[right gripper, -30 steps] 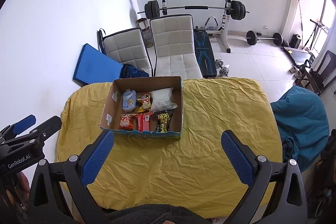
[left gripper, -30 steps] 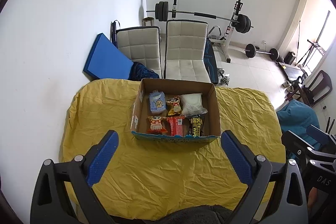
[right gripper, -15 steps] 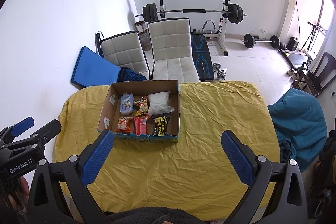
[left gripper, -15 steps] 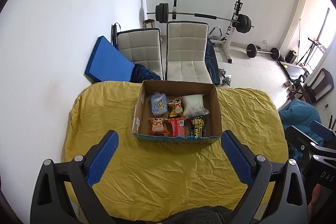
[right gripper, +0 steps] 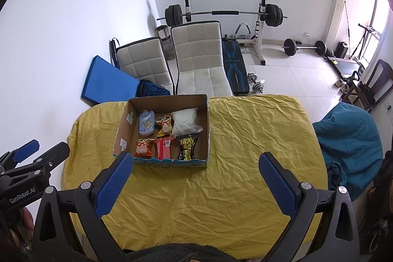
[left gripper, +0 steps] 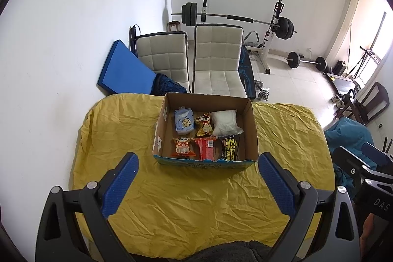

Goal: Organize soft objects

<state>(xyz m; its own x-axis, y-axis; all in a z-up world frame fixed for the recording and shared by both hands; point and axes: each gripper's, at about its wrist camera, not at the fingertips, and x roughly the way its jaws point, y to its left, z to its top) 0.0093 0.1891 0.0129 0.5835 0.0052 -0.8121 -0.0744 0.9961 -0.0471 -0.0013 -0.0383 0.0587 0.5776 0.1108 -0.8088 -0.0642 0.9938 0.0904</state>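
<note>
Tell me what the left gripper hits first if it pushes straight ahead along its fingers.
Probably the cardboard box: it sits centred ahead of the open left gripper, with only bare yellow cloth between. Depth is unclear.

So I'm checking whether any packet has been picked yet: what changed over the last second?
Nothing was taken hold of or let go. Only the views shifted: the cardboard box drifted slightly right in the left wrist view and up in the right one, so both grippers moved a little. The left gripper and right gripper stay open and empty, and the packets remain in the box on the yellow cloth.
</note>
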